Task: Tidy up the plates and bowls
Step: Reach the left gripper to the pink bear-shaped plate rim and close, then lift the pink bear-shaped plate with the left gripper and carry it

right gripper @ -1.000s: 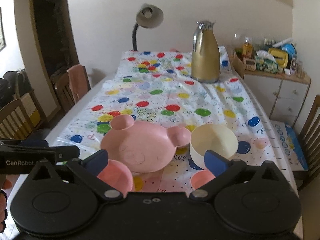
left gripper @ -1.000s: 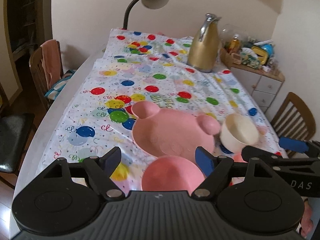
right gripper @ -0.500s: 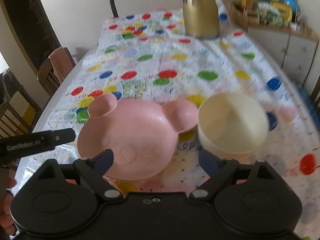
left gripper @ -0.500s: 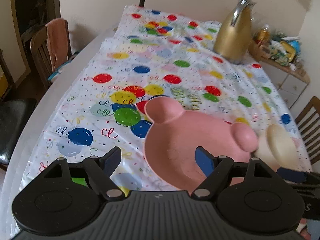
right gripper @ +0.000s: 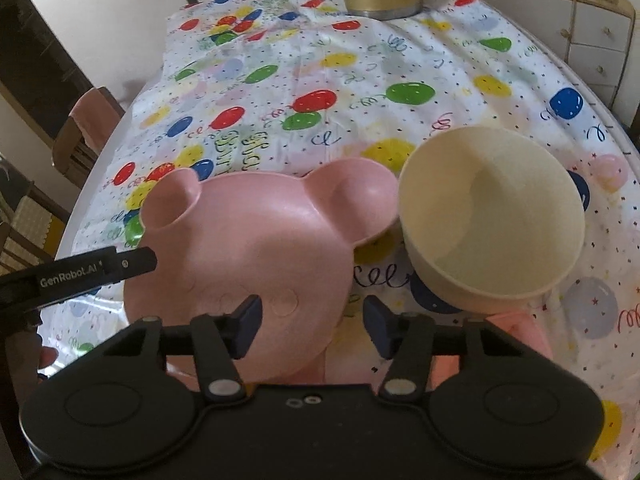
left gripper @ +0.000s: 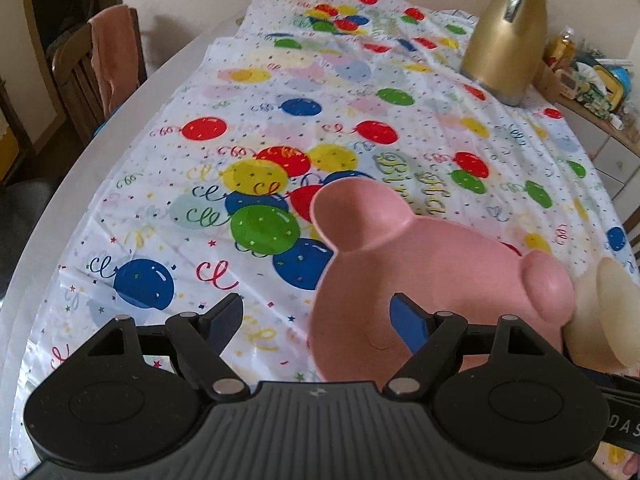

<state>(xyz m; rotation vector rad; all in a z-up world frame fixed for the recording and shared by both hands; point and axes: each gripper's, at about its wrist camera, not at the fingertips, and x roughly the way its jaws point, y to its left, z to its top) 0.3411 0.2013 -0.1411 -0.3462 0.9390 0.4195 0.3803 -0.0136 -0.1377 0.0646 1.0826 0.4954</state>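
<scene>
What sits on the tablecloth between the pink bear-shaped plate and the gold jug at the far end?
Nothing: in the left wrist view only bare balloon-print tablecloth stretches from the pink bear plate to the gold jug.

A white tablecloth (left gripper: 360, 92) is showing red, blue, green and yellow balloons with confetti specks — on it a matte pink bear-shaped plate (right gripper: 248, 248) and a pale cream bowl (right gripper: 492, 224) are sitting, a gold jug (left gripper: 506, 48) is gleaming behind, with blue-padded black grippers.
</scene>
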